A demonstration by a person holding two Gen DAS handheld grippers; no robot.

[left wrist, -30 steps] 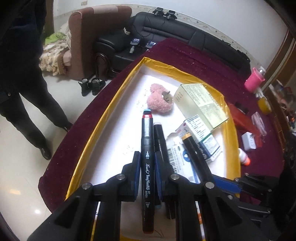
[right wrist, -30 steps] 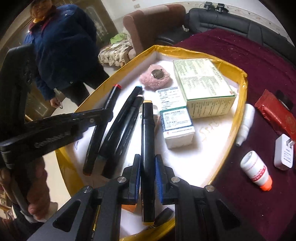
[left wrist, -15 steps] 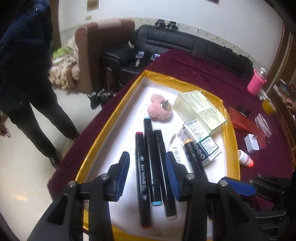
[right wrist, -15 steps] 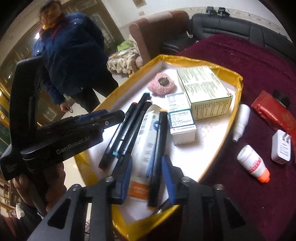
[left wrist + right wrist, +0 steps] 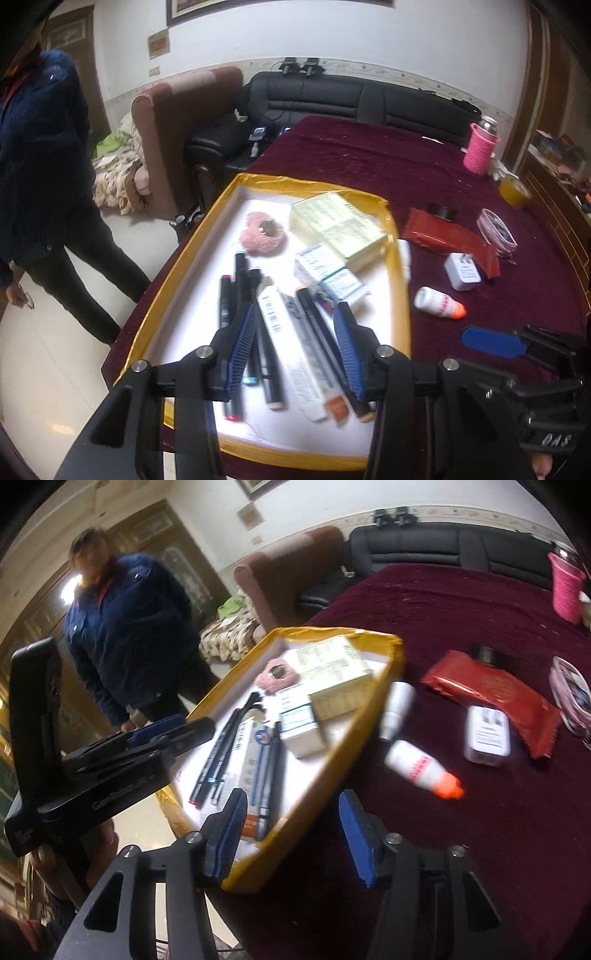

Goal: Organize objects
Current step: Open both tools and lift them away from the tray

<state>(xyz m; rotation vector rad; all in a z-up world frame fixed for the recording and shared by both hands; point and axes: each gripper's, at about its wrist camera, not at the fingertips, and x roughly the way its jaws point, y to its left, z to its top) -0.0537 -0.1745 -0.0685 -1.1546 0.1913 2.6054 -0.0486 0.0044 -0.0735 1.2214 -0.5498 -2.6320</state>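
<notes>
both empty: left gripper [image 5: 295, 347] angled down over the tray [image 5: 400, 302], right gripper [image 5: 290, 830] at its rim, jaws opening.

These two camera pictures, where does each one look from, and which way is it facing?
Left wrist: sits on the left gripper, looking down along its opening fingers at markers in the gold-edged tray; the right gripper shows alongside.
Right wrist: sits on the right gripper, jaws opening, nothing between them, over the tray's corner; the left gripper and a hand show.
Shared: tray, orange-capped bottle.
</notes>
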